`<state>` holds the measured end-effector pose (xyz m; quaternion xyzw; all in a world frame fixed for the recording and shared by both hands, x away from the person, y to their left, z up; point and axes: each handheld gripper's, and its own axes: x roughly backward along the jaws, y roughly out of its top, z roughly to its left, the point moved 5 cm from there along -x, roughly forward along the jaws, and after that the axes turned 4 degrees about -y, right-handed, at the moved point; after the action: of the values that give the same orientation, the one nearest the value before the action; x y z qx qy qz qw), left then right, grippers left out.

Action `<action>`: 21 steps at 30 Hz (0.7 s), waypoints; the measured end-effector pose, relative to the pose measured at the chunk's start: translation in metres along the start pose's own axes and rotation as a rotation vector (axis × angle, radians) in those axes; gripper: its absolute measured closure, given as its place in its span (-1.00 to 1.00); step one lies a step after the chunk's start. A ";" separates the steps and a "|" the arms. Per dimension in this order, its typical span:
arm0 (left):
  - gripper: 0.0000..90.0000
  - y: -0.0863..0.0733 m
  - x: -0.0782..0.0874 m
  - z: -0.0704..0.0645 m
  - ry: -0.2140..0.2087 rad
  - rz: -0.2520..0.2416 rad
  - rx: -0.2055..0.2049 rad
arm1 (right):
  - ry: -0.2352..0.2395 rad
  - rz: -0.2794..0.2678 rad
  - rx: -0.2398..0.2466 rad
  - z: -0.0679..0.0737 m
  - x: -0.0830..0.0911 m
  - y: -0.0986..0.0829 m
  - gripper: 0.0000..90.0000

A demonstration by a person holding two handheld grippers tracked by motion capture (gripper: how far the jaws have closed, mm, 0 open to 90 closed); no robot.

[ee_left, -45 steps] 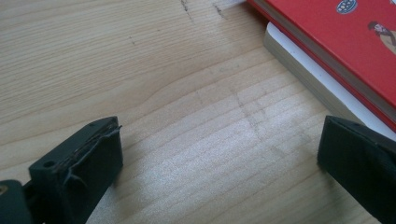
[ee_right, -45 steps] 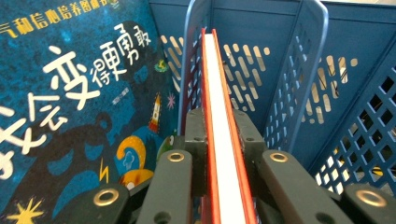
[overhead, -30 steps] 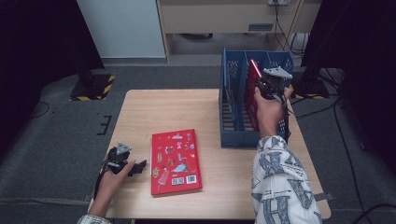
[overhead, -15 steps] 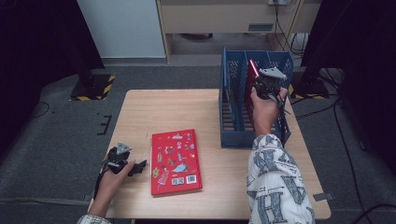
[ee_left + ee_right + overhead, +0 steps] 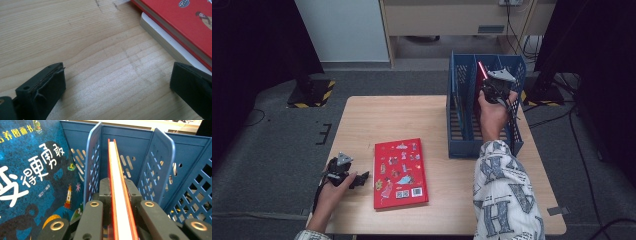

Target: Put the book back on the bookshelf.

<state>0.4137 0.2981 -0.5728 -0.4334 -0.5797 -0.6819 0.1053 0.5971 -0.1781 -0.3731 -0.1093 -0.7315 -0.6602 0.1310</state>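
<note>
While the right hand-held gripper (image 5: 490,90) is clamped on the edge of a thin red book (image 5: 119,195), that book stands upright between two dividers of the blue rack (image 5: 456,120) at the far right of the table (image 5: 412,115), its white page block facing the gripper's camera and its red covers pinched between the jaws. Seen in the right gripper view, the slot just beside it already holds a blue picture book (image 5: 30,175), upright against the next divider. Judging from this, the red book is partly or fully lowered into its slot but not yet let go, so that placement is nearly done; whether its bottom edge rests on the rack floor cannot be told from these pictures. Another red book (image 5: 399,172) lies flat, cover up, on the near part of the table, well apart from the rack, and the left gripper view shows what looks like a second, paler volume (image 5: 162,41) under it. The left hand-held gripper (image 5: 360,178) rests low on the table just beside that book's left edge, jaws wide apart with bare wood between them, gripping nothing. What seems left is to release the racked book and then to stand the flat one, with whatever lies under it, in the rack.
</note>
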 end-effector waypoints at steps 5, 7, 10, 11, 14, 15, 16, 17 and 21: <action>-1.00 0.000 0.000 0.000 -0.001 0.002 -0.003 | -0.013 0.002 0.005 0.004 -0.004 -0.001 0.77; -1.00 0.000 0.000 0.000 -0.002 0.003 -0.003 | -0.013 0.001 0.010 0.006 -0.004 -0.002 0.77; -1.00 0.000 0.000 0.000 -0.002 0.004 -0.003 | -0.015 -0.002 0.017 0.010 -0.004 -0.004 0.76; -1.00 0.000 0.000 0.000 -0.002 0.004 -0.002 | -0.013 -0.005 0.021 0.011 -0.004 -0.004 0.76; -1.00 0.000 0.000 0.000 -0.002 0.005 -0.002 | 0.000 -0.004 0.030 0.014 -0.003 -0.004 0.73; -1.00 0.001 0.000 -0.001 -0.003 0.006 -0.002 | 0.002 -0.002 0.029 0.014 -0.003 -0.004 0.71; -1.00 0.001 0.000 -0.001 -0.003 0.006 -0.002 | 0.011 -0.003 0.027 0.014 -0.002 -0.004 0.68; -1.00 0.001 -0.001 -0.001 -0.004 0.006 -0.002 | 0.015 -0.009 0.032 0.015 -0.001 -0.004 0.65; -1.00 0.001 -0.001 -0.001 -0.003 0.005 -0.001 | 0.035 -0.021 0.031 0.016 0.004 -0.001 0.44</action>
<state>0.4140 0.2969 -0.5728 -0.4358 -0.5784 -0.6815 0.1057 0.5920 -0.1627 -0.3737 -0.0882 -0.7402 -0.6520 0.1386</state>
